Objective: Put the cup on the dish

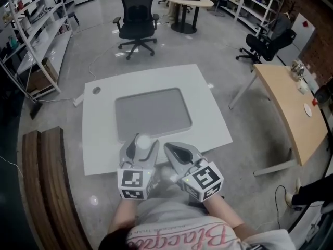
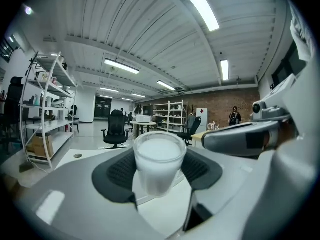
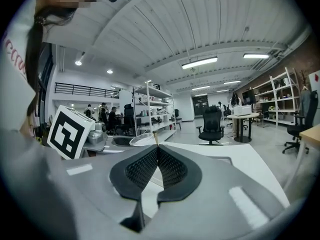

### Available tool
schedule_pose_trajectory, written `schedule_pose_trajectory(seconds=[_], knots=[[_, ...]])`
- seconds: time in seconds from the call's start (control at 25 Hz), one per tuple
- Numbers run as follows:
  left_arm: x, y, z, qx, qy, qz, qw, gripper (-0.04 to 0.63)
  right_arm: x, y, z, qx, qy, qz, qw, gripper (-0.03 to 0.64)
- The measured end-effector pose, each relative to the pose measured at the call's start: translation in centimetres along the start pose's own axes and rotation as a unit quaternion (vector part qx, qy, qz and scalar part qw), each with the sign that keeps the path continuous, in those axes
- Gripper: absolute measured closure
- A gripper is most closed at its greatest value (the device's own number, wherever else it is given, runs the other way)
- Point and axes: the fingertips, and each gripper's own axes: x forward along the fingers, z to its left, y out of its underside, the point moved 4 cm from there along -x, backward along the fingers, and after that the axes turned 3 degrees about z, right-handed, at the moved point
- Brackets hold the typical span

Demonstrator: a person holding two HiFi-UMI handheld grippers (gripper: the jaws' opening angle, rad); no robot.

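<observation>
A white frosted cup [image 1: 143,141] sits upright between the pads of my left gripper [image 1: 139,142], which is shut on it just above the near edge of the white table [image 1: 208,113]. In the left gripper view the cup [image 2: 159,161] fills the gap between the dark pads. My right gripper [image 1: 170,148] hovers beside it to the right, jaws shut with nothing between them; its pads meet at the tip [image 3: 156,149]. A grey mat [image 1: 153,112] lies in the middle of the table. No dish shows in any view.
A black office chair [image 1: 137,20] stands beyond the table, a wooden desk [image 1: 291,108] to the right, shelving [image 1: 36,30] at the left. A wooden bench [image 1: 47,191] lies near left. A small round cap [image 1: 96,90] sits at the table's far left corner.
</observation>
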Motion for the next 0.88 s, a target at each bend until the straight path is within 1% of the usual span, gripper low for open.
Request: schedule_pose_trajectory(seconds=[0.28,0.4,0.48,0.64,0.76,0.88], knots=[[5.1,0.7,2.4,-0.004,-0.016,0.018,0.9997,0.33,3.8,-0.1,-2.9,-0.001,-0.004,0.007,1.0,0.615],[7.3,1.3,3.4,-0.008,-0.017,0.017,0.9997,0.329,5.4,-0.2,-4.1,-0.005,-0.005,0.019,1.0,0.615],[8.8,2.0,3.9,-0.004,-0.017,0.021,0.9996,0.33,6.6,0.1,-5.0,-0.006,-0.008,0.032,0.999,0.615],[11.6,3.9,4.9,0.006,-0.025,0.046,0.9986,0.33,9.2,0.5,-6.9,-0.003,-0.012,0.06,0.998,0.615],[13.6,5.5,5.5,0.005,-0.029,0.065,0.9975,0.33,10.9,1.0,-8.4,-0.019,-0.012,0.076,0.997,0.615],[15.3,6.6,6.0,-0.003,-0.033,0.078,0.9964,0.33,12.5,1.6,-9.0,-0.054,-0.025,0.094,0.994,0.615]])
